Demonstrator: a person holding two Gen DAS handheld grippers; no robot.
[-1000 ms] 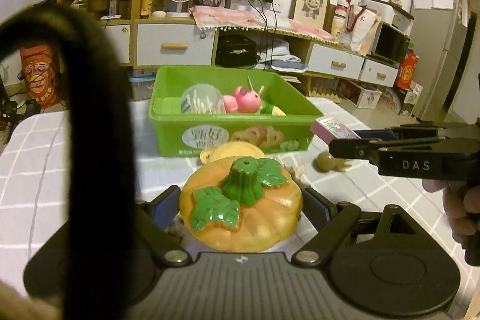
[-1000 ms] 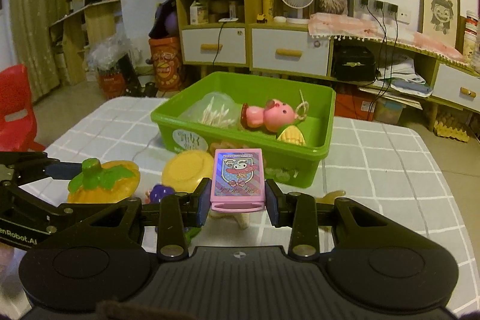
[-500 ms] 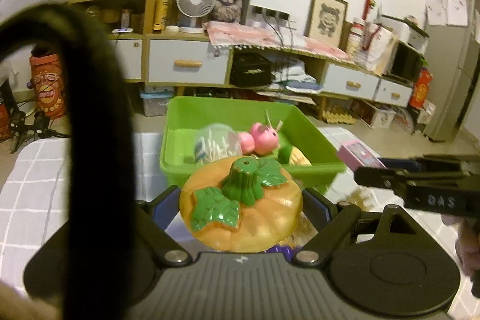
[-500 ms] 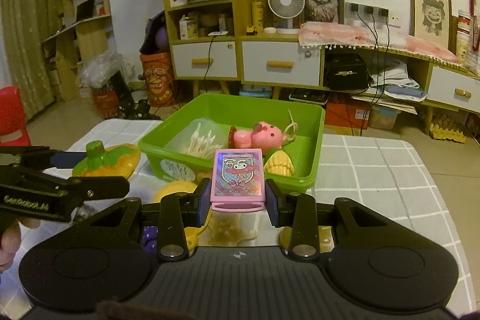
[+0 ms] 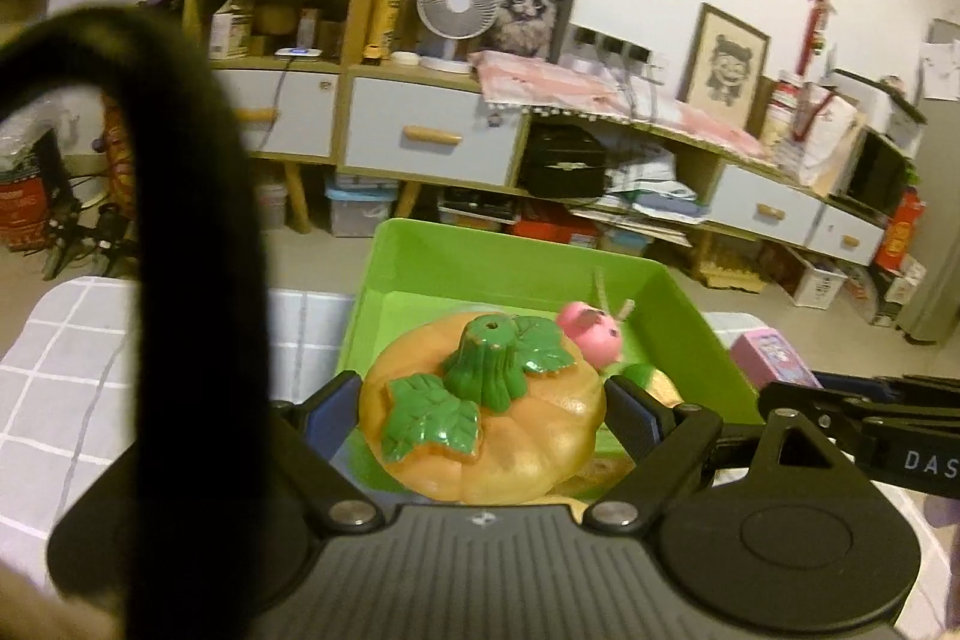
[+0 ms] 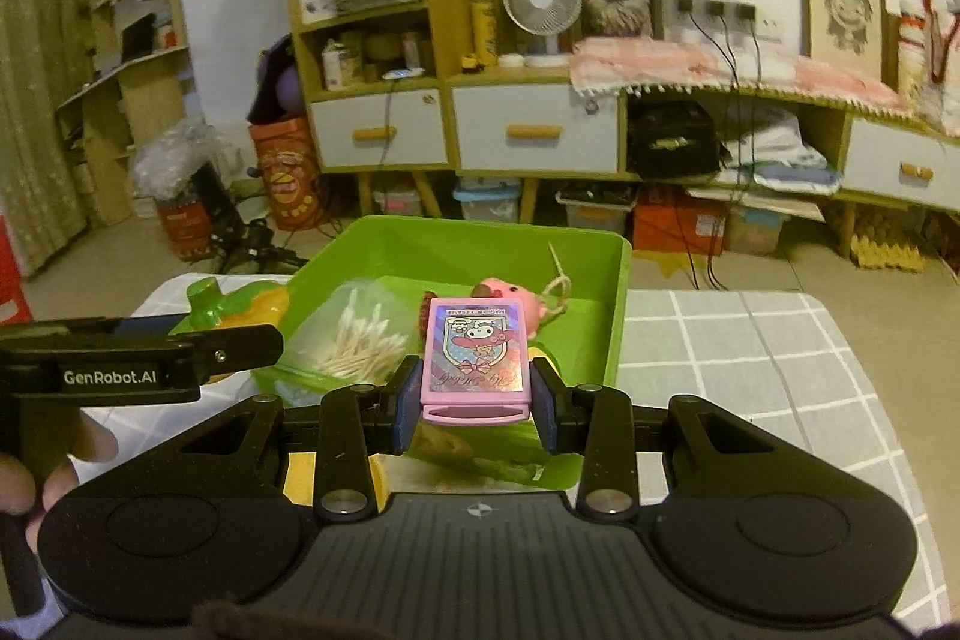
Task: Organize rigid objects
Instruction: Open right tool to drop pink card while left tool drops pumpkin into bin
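Note:
My left gripper (image 5: 483, 415) is shut on an orange toy pumpkin (image 5: 480, 421) with a green stem and holds it above the near edge of the green bin (image 5: 510, 256). My right gripper (image 6: 476, 400) is shut on a pink card box (image 6: 476, 361) and holds it over the bin's near side (image 6: 621, 316). The bin holds a pink pig toy (image 6: 510, 295), a clear bag of cotton swabs (image 6: 360, 340) and a yellow corn toy (image 5: 657, 385). The pumpkin also shows in the right wrist view (image 6: 240, 307), at the bin's left. The pink box also shows in the left wrist view (image 5: 771, 358).
The bin stands on a table with a white checked cloth (image 6: 750, 340). A yellow object (image 6: 297, 472) and other small toys lie on the cloth below my right gripper. A thick black strap (image 5: 198, 280) blocks the left of the left wrist view. Cabinets and shelves stand behind the table.
Both grippers have risen and moved forward toward the bin, carrying the pumpkin and the pink box. The bin now lies close under both of them.

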